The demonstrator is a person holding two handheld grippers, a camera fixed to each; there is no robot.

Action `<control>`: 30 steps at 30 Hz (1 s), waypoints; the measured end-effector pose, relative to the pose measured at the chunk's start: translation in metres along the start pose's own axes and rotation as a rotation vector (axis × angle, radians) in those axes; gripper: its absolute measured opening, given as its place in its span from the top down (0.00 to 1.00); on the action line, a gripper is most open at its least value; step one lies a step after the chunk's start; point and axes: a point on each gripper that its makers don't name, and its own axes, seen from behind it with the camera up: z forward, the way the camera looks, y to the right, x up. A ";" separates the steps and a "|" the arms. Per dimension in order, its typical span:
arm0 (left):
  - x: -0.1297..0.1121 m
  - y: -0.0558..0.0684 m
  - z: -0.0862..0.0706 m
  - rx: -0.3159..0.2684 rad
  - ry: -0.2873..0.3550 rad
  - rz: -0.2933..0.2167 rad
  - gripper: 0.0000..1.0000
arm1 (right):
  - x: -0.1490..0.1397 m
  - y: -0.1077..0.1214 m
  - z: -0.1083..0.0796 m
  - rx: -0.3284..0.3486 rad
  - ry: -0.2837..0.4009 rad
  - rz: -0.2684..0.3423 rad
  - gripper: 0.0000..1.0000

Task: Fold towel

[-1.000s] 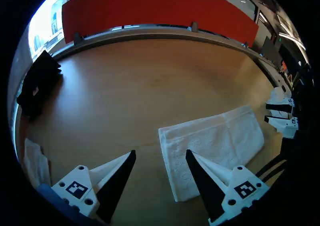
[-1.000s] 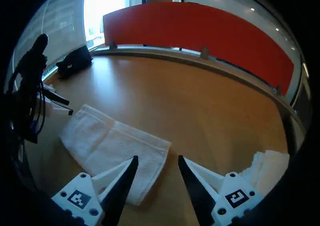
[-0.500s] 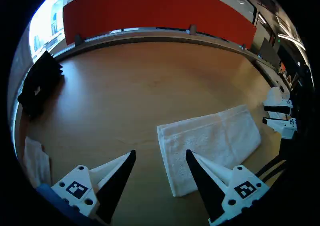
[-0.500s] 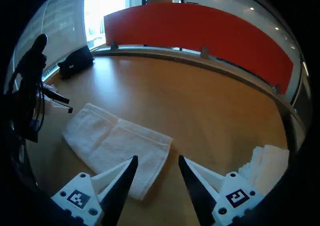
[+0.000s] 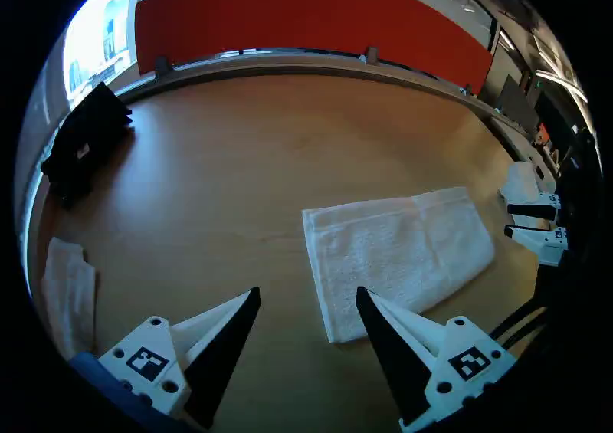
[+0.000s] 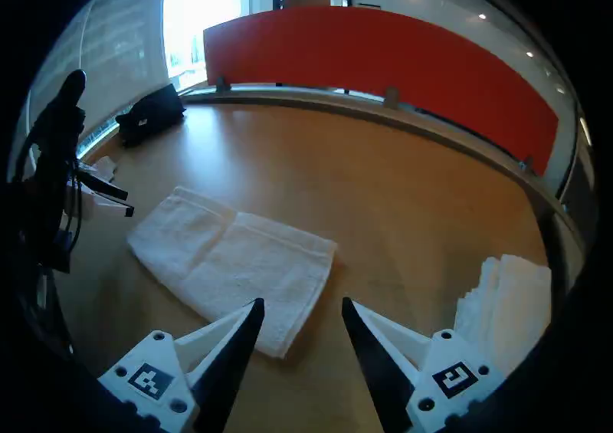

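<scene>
Status: towel (image 5: 398, 253) lies flat on the wooden table (image 5: 230, 165), already folded into a long rectangle. One short edge is nearest my left gripper (image 5: 306, 290). In the right gripper view the towel (image 6: 234, 260) sits just ahead and left of the right gripper (image 6: 302, 301).

Both grippers are wide apart at the fingers, holding nothing, hovering above the tabletop clear of the cloth.

Handling guess: white terry, so light, soft and limp, with no stiffness. It will sag and drape once lifted. The table looks smooth, so I expect the towel to slide if I push instead of pinch. Not fragile.

Grip plan: take the two corners of one short edge, one per gripper. Pinch through all layers so the fold doesn't peel open, then lift low and carry over to the far edge.

Also on the table: a stack of white cloths (image 6: 509, 310) to the right and a black bag (image 5: 84, 145) at the far left, both well apart from the towel.
</scene>
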 end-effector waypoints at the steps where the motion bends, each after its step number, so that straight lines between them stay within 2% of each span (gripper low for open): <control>1: -0.001 0.000 -0.001 0.001 0.000 -0.003 0.07 | 0.000 0.000 -0.001 0.000 0.000 0.000 0.22; 21: -0.025 -0.019 -0.039 0.055 0.022 -0.066 0.07 | -0.012 -0.013 0.000 0.050 -0.027 -0.075 0.22; 30: -0.037 -0.026 -0.050 0.078 0.021 -0.086 0.07 | -0.032 -0.017 0.002 0.075 -0.066 -0.110 0.22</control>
